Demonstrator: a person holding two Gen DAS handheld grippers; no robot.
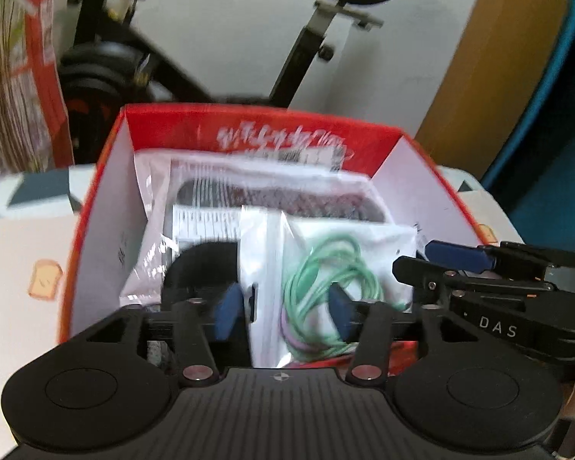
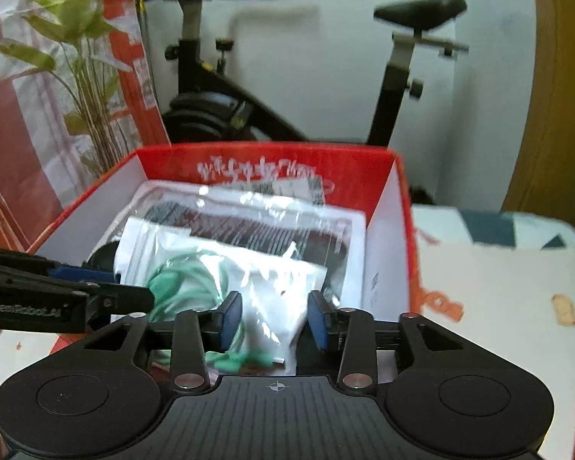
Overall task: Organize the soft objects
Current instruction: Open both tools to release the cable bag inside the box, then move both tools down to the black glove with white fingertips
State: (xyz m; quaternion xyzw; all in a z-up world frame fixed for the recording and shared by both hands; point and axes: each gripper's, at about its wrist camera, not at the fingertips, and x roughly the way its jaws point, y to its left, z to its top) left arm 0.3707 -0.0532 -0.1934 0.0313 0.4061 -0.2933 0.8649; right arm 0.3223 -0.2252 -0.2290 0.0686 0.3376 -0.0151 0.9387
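A red cardboard box [image 1: 107, 176] with white inner walls stands open on the table; it also shows in the right wrist view [image 2: 387, 230]. Inside lie clear plastic bags: one with a coiled green cord [image 1: 326, 276] on top, one with a dark patterned item [image 1: 287, 195] behind. My left gripper [image 1: 283, 314] is open, its blue pads either side of the green cord bag. My right gripper [image 2: 275, 320] is open over the same bag [image 2: 226, 268], pads apart. Each gripper shows in the other's view: the right gripper [image 1: 490, 264] and the left gripper [image 2: 96, 287].
An exercise bike [image 2: 249, 107] stands behind the box against a white wall. A potted plant [image 2: 76, 38] and a red-and-white bag [image 2: 15, 134] are at the left. The table has a cloth [image 2: 498, 287] with a toast pattern. A wooden panel [image 2: 556, 96] is at the right.
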